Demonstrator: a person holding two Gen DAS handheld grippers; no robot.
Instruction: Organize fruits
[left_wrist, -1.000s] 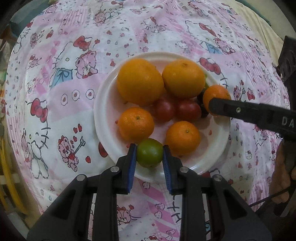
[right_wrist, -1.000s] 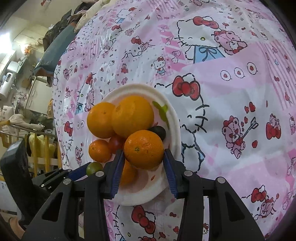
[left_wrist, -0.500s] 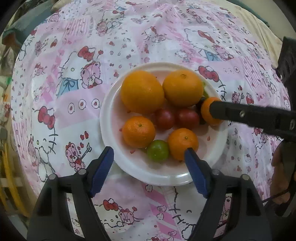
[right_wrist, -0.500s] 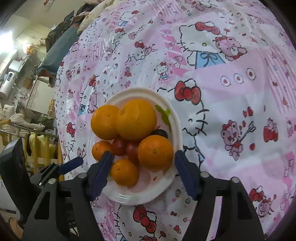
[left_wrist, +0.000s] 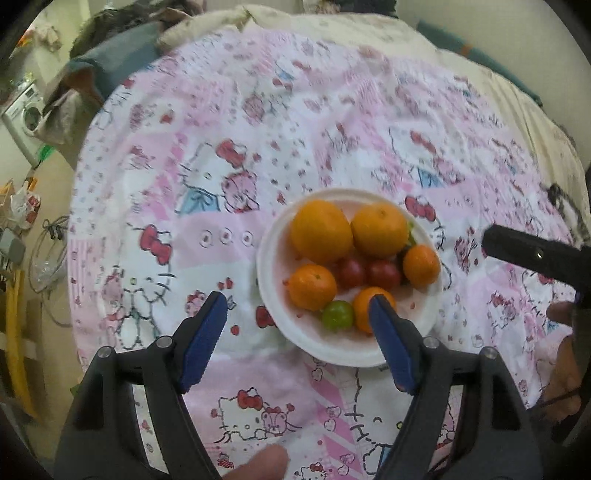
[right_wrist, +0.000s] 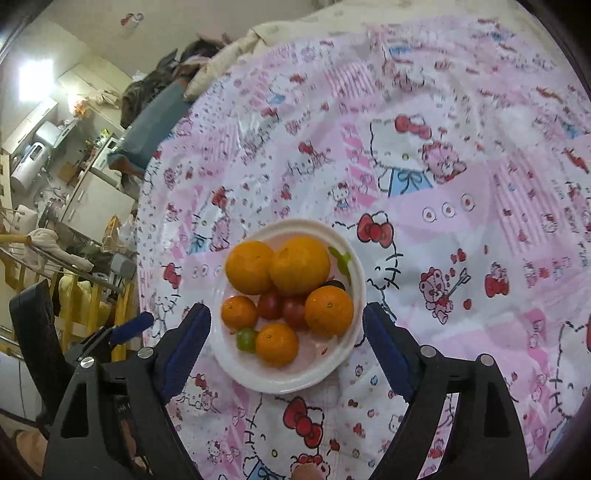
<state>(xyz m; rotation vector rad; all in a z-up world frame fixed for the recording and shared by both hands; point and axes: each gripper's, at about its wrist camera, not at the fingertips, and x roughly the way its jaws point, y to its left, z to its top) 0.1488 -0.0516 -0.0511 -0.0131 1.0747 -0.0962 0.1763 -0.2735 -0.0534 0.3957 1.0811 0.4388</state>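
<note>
A white plate (left_wrist: 306, 343) (right_wrist: 354, 280) on the pink cartoon-print cloth holds two big oranges (left_wrist: 320, 230) (right_wrist: 299, 265), three small oranges (left_wrist: 312, 287) (right_wrist: 328, 311), two red tomatoes (left_wrist: 384, 274) (right_wrist: 293, 313), a green lime (left_wrist: 337, 314) (right_wrist: 246, 339) and a dark fruit (right_wrist: 335, 284). My left gripper (left_wrist: 297, 314) is open and empty, drawn back above the plate's near edge. My right gripper (right_wrist: 286, 323) is open and empty, its blue pads (right_wrist: 186, 347) either side of the plate. A right gripper finger (left_wrist: 532, 254) shows at the right of the left wrist view.
The table has a pink and white cloth (left_wrist: 221, 184) (right_wrist: 461, 184). Piled bedding and clothes (left_wrist: 110, 62) lie beyond its far edge. Appliances and clutter (right_wrist: 48, 155) stand on the left of the room. A yellow rack (right_wrist: 88, 306) is beside the table.
Both grippers have opened, letting go of the lime and a small orange onto the plate, and have pulled back and up from it.
</note>
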